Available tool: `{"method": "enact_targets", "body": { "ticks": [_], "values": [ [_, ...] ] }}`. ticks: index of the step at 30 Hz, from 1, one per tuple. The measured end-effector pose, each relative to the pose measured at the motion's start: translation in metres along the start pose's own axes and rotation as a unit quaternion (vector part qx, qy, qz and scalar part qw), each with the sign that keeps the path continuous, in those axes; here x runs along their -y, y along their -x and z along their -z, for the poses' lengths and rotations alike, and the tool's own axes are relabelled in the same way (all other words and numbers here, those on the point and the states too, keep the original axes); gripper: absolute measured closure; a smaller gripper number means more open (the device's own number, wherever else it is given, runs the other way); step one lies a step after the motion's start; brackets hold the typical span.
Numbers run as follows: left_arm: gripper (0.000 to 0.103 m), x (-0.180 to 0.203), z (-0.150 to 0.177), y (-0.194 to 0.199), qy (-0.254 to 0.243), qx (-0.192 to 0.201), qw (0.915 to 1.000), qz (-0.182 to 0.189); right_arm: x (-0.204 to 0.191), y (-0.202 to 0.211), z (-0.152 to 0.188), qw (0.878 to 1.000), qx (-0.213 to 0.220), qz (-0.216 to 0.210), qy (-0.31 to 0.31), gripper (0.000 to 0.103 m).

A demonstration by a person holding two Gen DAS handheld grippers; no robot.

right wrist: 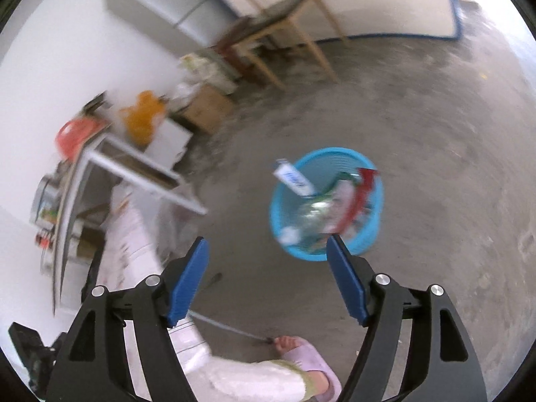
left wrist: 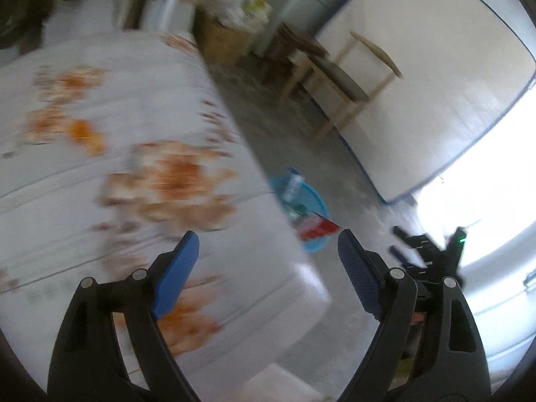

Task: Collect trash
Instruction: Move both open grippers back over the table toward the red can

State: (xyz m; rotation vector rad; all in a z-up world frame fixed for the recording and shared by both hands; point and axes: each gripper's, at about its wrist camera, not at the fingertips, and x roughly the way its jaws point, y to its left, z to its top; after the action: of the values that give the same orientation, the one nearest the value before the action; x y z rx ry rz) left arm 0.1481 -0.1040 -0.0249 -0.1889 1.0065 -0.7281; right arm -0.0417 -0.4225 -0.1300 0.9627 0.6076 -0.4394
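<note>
1. Left tool (left wrist: 264, 268) is hanging spread, empty, over the bed (left wrist: 134, 134) edge.
2. Right tool (right wrist: 266, 274) is hanging spread, empty, just short of the bin (right wrist: 372, 234).
3. Trash (right wrist: 321, 207) is sitting in the bin on the floor (right wrist: 435, 134).

Daylight floods the room, blown out to white glare at the right of the left wrist view. Both views are motion-blurred: the floral tablecloth (left wrist: 134, 167) and blue basket (right wrist: 326, 201) smear. Fisheye bends and darkens the edges.

Blue trash basket (right wrist: 326, 201) on concrete floor (right wrist: 435, 167)
</note>
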Motion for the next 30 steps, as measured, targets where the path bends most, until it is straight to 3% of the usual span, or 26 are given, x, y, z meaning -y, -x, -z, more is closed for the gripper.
{"method": "enact_targets", "body": {
  "ticks": [8,12,15,20,23,24,30],
  "values": [
    [0.020,-0.071,0.037,0.067,0.036,0.068,0.9936,-0.083,-0.104,-0.008,0.023,0.990,-0.042,-0.070,0.119,0.031],
    [0.020,-0.100,0.052,0.089,0.060,0.094,0.9866,-0.119,-0.172,-0.015,0.042,0.972,-0.066,-0.108,0.197,0.031],
    [0.020,-0.120,0.059,0.107,0.072,0.114,0.9791,-0.152,-0.219,-0.017,0.059,0.955,-0.077,-0.136,0.253,0.023],
    [0.019,-0.153,0.069,0.133,0.100,0.145,0.9620,-0.209,-0.311,-0.022,0.102,0.907,-0.110,-0.186,0.362,0.017],
    [0.017,-0.169,0.074,0.144,0.113,0.157,0.9513,-0.240,-0.367,-0.030,0.140,0.869,-0.133,-0.211,0.427,0.015],
    [0.017,-0.173,0.075,0.145,0.114,0.160,0.9490,-0.247,-0.377,-0.031,0.148,0.862,-0.135,-0.215,0.440,0.014],
    [0.016,-0.197,0.079,0.152,0.117,0.156,0.9319,-0.306,-0.467,-0.053,0.224,0.784,-0.167,-0.253,0.542,0.012]
  ]
}}
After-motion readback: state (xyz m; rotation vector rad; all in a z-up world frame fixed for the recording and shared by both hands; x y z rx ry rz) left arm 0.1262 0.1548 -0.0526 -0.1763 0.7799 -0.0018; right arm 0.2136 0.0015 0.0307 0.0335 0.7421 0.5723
